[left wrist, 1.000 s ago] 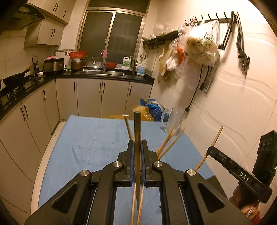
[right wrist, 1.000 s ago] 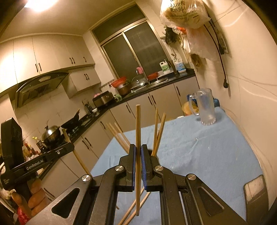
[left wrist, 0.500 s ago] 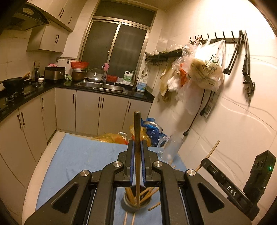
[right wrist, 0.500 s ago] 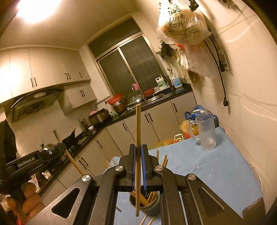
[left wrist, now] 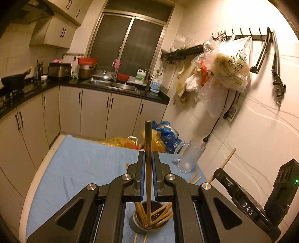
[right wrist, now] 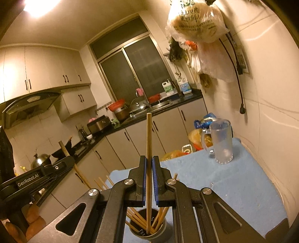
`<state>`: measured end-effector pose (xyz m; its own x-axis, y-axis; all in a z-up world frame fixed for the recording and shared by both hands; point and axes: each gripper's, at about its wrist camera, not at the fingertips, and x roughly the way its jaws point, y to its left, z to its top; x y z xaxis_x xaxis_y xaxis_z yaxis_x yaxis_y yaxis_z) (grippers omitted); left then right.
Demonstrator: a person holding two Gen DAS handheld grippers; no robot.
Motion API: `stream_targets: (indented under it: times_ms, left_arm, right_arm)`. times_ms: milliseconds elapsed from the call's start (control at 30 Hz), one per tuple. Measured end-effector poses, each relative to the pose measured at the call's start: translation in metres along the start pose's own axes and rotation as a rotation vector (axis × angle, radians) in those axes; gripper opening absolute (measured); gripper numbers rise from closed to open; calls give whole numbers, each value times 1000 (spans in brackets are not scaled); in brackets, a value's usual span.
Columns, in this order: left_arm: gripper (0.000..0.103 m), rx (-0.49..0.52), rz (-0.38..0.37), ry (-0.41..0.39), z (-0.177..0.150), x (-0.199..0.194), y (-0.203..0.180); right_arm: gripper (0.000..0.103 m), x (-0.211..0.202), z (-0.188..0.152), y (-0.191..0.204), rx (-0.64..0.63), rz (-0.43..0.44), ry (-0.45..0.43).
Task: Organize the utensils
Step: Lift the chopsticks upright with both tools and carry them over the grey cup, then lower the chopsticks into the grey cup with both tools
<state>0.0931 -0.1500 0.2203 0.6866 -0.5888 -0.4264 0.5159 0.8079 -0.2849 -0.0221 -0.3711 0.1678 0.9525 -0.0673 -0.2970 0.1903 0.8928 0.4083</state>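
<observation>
"DAS" on the right tool (left wrist: 248,206), "GenRobot.AI" on the left tool (right wrist: 28,182), Chinese print on hanging bag (right wrist: 194,17) unreadable

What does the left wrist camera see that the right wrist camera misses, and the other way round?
Only the left wrist view shows the hook rail on the wall and loose chopsticks lying on the cloth. Only the right wrist view shows the range hood and the ceiling light. Both show a gripper shut on an upright chopstick over the holder, the glass mug, the blue cloth and the sink.
</observation>
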Motion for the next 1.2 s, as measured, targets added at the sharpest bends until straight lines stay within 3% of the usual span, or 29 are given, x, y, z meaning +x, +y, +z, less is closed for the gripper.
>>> stream_targets:
  times_ms: [667, 1200]
  left_arm:
    - [7, 27, 8, 111, -60, 27, 19]
    - [7, 37, 15, 125, -65, 37, 20]
  right_arm:
    - [7, 24, -47, -9, -15, -13, 118]
    - [7, 35, -53, -15, -17, -23, 147]
